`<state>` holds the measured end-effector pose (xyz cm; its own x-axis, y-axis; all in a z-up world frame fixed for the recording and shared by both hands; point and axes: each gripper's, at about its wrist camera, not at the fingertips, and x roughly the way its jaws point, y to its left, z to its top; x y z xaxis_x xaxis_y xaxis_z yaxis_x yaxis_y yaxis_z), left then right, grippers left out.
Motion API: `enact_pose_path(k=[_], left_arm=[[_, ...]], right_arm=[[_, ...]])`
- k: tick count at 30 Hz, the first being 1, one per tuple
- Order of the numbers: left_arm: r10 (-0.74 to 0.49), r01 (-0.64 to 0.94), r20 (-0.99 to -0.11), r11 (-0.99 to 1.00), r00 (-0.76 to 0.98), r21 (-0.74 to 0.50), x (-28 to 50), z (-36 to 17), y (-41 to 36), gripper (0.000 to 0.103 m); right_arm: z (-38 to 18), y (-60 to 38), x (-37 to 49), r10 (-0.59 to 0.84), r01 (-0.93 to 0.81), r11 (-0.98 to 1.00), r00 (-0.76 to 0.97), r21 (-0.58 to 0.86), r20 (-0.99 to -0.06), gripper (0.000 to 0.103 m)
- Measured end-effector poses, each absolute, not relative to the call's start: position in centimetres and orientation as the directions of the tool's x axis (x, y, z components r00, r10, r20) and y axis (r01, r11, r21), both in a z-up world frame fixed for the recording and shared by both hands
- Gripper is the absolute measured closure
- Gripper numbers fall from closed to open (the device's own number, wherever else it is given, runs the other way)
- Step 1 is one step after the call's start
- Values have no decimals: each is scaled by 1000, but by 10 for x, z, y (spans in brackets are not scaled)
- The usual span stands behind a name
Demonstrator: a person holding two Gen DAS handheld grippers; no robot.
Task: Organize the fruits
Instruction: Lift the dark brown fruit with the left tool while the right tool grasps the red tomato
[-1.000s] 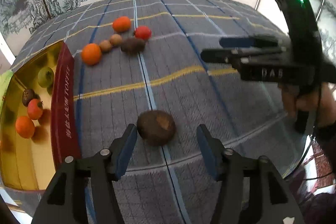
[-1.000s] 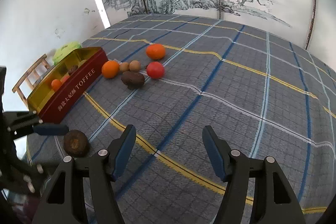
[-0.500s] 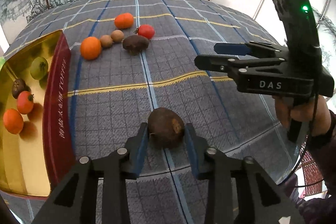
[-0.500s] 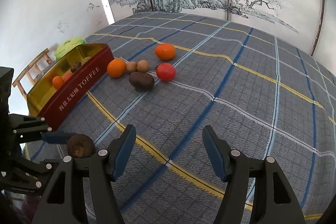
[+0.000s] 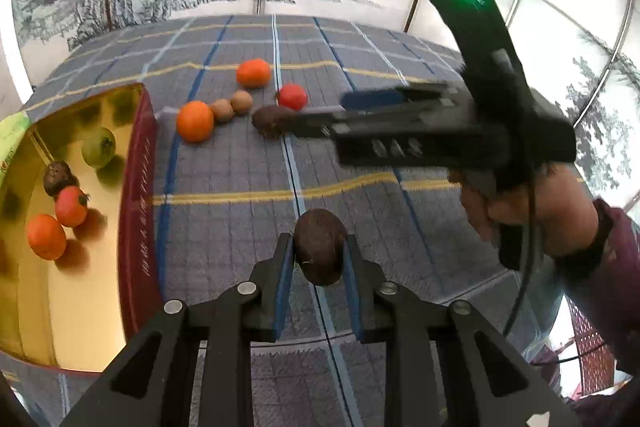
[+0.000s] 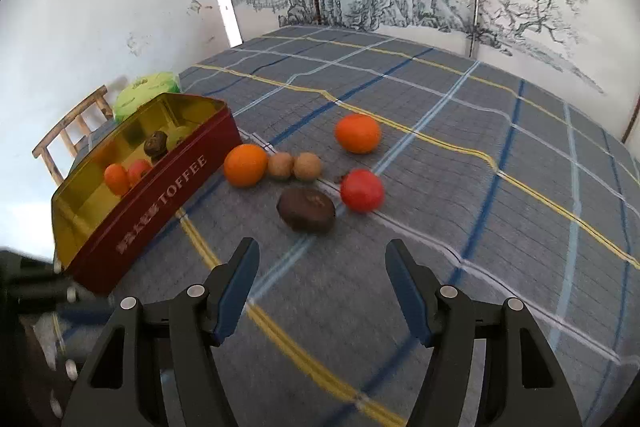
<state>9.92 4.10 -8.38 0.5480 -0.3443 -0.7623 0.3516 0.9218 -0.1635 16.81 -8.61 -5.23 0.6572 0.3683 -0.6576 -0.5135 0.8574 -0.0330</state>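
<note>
My left gripper (image 5: 318,239) is shut on a round dark brown fruit (image 5: 320,251), its blue pads pressing on both sides just above the checked cloth. A red toffee tin (image 5: 138,195) with a gold inside lies to its left and holds a green fruit (image 5: 99,148), a dark fruit, a red one and an orange one. My right gripper (image 6: 322,251) is open and holds nothing, a short way before an oval brown fruit (image 6: 306,209). Around that fruit lie a red tomato (image 6: 362,190), two oranges (image 6: 245,165) and two small tan fruits (image 6: 307,167).
The checked cloth (image 6: 500,155) covers the whole table. A wooden chair (image 6: 68,131) and a green bag (image 6: 146,94) stand behind the tin by the white wall. A painted screen closes off the far side. A person's hand (image 5: 532,211) holds the right gripper.
My left gripper's jaws closed from wide apart onto the round brown fruit. The right gripper moved toward the cluster of loose fruit, which now looks larger in its view.
</note>
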Motion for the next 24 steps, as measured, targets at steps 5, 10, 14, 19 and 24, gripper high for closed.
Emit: enact_pose_path(k=[5,10,14,19,24], left_arm=[[-352,346,-768,921,536,-180,104,-92,44,82],[-358,338,-766,921,534,-195,110,-94,46,82],[-358,335,-769,921,529,-199,113,-96,47,82],[-360,331,-769,921,528,-205,112,-97,48,81],[-354,323,-777,924,520,-205,115,-100,46,73]], right_arm=[[-57,-77,184,384,-519,855,644,-9,-662,37],[-64,-68,199,388,-529,849,627,-4,-675,37],[-69,-59,207,381,-545,838,618,-25,-688,37],[-76,-51,213,351,-552,831,619,-71,-703,45],[-75,-55,212,338,-548,832,620,-83,-708,63]])
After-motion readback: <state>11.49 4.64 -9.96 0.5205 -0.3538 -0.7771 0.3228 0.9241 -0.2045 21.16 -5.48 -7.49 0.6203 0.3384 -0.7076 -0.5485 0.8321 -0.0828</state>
